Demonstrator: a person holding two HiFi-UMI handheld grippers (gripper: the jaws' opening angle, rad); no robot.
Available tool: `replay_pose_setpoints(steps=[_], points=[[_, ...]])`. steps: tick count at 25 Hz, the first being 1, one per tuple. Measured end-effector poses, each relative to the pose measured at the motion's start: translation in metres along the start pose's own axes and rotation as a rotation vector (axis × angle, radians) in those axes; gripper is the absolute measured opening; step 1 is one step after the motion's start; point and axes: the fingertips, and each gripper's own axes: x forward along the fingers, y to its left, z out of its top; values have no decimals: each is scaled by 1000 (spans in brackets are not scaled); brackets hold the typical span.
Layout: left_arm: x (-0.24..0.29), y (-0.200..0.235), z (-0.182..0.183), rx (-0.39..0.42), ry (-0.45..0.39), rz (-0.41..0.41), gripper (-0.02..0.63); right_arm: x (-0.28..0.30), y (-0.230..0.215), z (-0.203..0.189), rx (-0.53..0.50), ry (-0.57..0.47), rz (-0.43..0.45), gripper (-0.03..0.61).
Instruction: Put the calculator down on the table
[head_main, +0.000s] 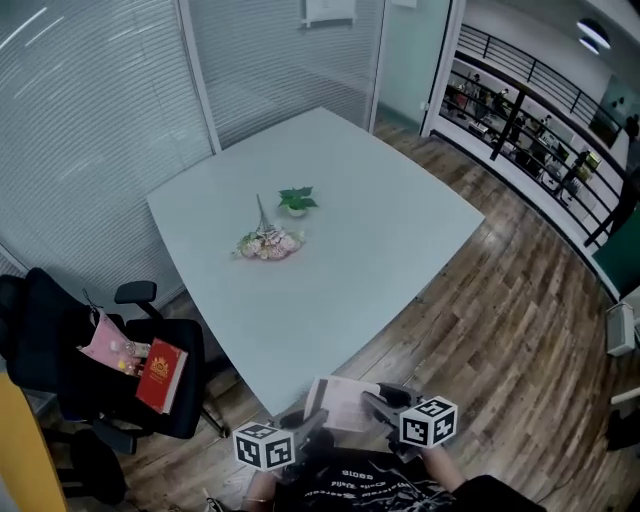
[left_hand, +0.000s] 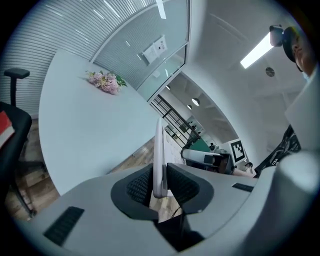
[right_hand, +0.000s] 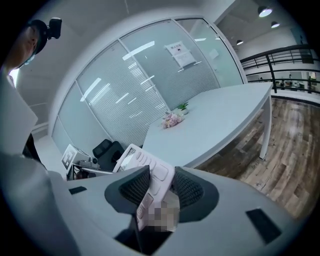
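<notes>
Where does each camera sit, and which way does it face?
Head view: on the person's head, steeply down at the pale grey table; dark shirt shows.
Left gripper view: on the left hand-held gripper, along jaws clamping the white plastic calculator.
Right gripper view: on the right hand-held gripper, same calculator.
Shared: the pink flower bouquet.

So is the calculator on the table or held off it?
Held off: the left gripper and right gripper both clamp the calculator, short of the table.

The left tool (head_main: 316, 416) and the right tool (head_main: 377, 402) sit side by side, just off the near corner of the table (head_main: 330, 250). Each pinches one side of the calculator (head_main: 343, 402). Both point toward the table.
</notes>
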Motion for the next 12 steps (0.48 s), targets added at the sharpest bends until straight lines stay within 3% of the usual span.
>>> replay_pose_setpoints(steps=[6,12], points=[[4,32,37,56,57,-21,91,33,-4,20,51,-38,-45,166],[24,50,64,18,85,-22,92,52,-23,41,77,-64,-93,166]])
